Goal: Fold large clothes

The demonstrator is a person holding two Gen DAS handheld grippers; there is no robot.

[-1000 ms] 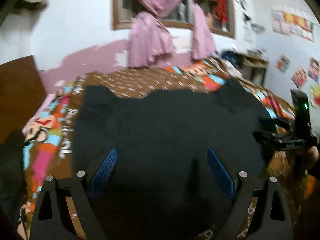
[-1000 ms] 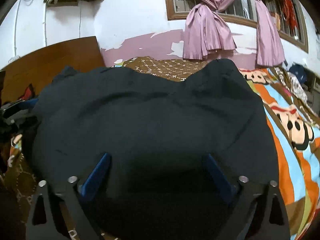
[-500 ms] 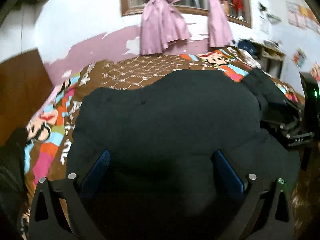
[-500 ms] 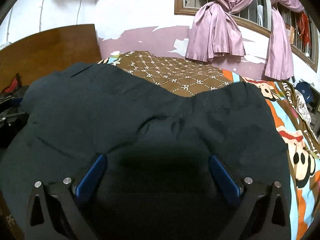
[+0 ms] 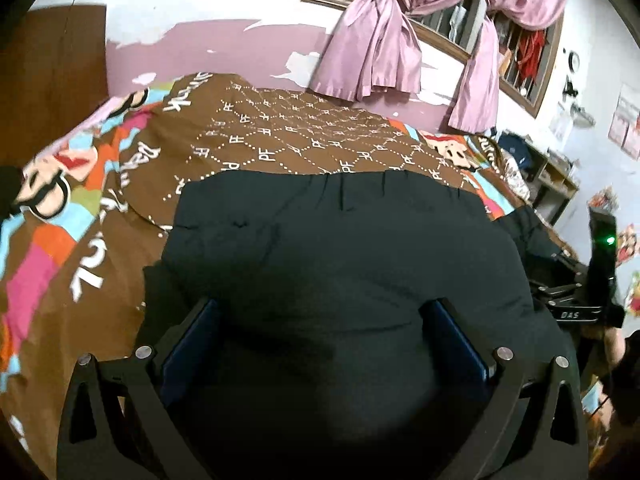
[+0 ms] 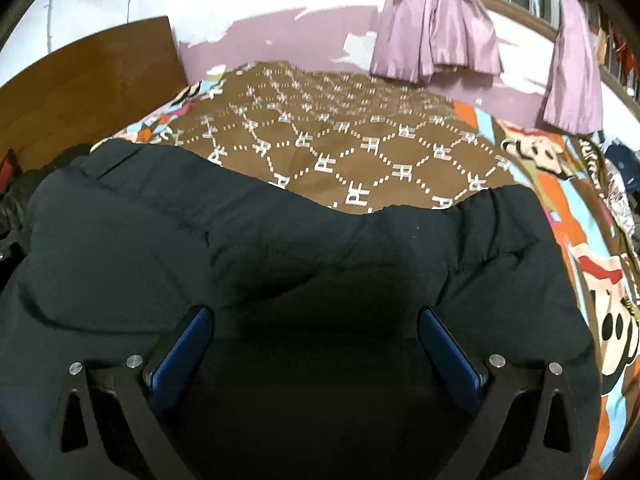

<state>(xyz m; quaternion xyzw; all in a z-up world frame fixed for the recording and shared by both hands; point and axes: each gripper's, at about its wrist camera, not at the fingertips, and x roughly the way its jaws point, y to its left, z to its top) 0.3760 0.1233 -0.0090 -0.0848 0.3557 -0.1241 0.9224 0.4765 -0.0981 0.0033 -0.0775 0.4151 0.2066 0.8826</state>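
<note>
A large black garment (image 5: 340,248) lies spread on the bed; it also fills the lower half of the right wrist view (image 6: 280,264). My left gripper (image 5: 320,312) is open wide, its blue-padded fingers (image 5: 192,332) right above the cloth. My right gripper (image 6: 316,320) is also open wide, its blue pads (image 6: 448,352) over the cloth's near part. Neither holds anything. The right gripper's body shows at the right edge of the left wrist view (image 5: 596,280). The garment's far edge (image 6: 352,212) lies across the brown bedspread.
The bedspread (image 5: 288,132) is brown with white lettering and bright cartoon borders (image 6: 600,280). A wooden headboard (image 6: 80,84) stands at the left. Pink curtains (image 5: 372,60) hang at a window on the far wall. Shelves with clutter (image 5: 552,176) stand at the right.
The garment's far edge has dropped toward me, baring more brown bedspread. Both grippers have stayed open wide and lowered over the cloth.
</note>
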